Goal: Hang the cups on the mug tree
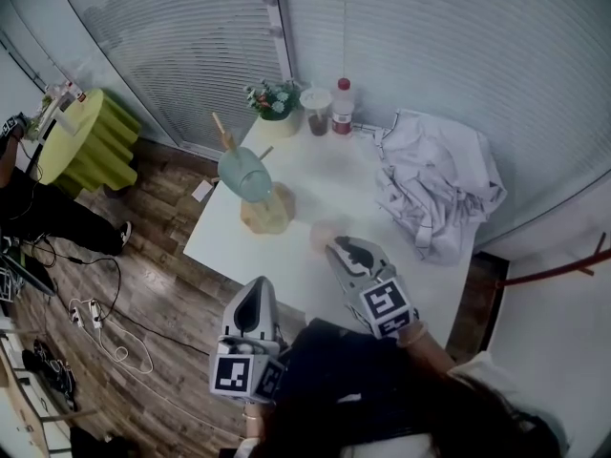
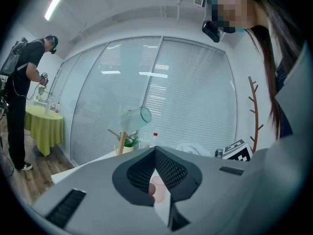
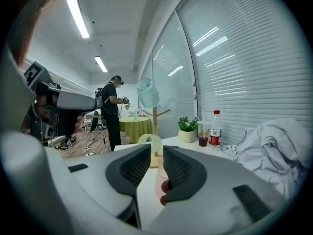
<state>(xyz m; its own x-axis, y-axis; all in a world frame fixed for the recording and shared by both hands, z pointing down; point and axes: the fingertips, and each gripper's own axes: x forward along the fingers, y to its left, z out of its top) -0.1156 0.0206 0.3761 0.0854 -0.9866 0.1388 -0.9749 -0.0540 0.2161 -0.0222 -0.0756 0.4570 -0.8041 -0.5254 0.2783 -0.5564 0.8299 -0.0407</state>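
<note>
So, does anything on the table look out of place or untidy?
Yes. A crumpled white cloth lies in a heap on the right part of the table, near the bottle. Nothing looks spilled.

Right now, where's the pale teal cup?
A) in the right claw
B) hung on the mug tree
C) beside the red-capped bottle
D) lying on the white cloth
B: the pale teal cup hangs tilted on a peg of the mug tree, raised off the tabletop; both gripper views show it up there too.
</note>
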